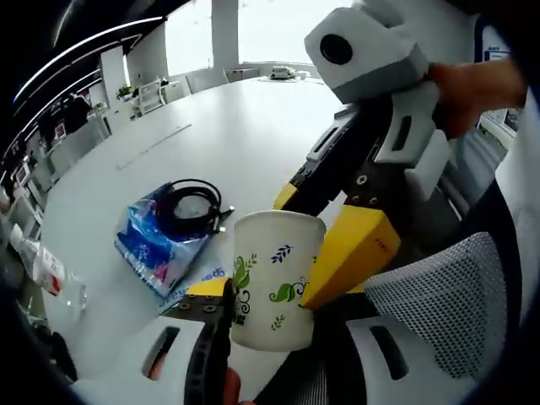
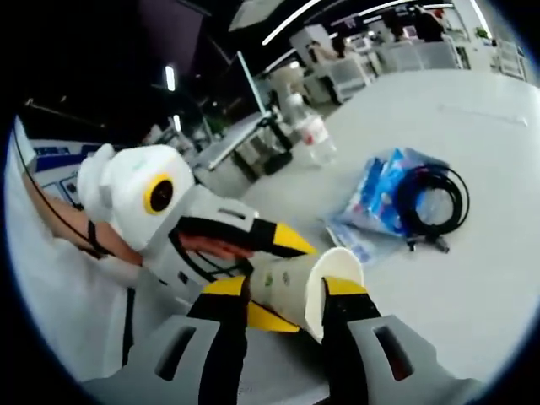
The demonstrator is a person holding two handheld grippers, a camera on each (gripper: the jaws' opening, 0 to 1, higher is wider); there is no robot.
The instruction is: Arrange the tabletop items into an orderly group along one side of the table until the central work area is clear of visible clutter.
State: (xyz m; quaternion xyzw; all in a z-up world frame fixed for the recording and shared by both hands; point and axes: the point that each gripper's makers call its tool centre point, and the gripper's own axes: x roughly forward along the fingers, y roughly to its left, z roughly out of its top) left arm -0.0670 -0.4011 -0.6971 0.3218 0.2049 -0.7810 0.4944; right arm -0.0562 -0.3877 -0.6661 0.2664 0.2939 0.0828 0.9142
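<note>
1. Paper cup (image 1: 276, 278): matt white paper with a printed leaf pattern.
2. Desk (image 1: 245, 126): smooth white top with a soft sheen.
3. Packet (image 1: 160, 245): glossy, crinkled blue plastic film.
4. Cable (image 1: 190, 207): black, slightly shiny rubbery sheath.
5. Chair back (image 1: 447, 295): pale woven mesh cloth.

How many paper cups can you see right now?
1: the paper cup sits between both grippers' jaws, near the table edge. Others may be hidden behind the grippers.
</note>
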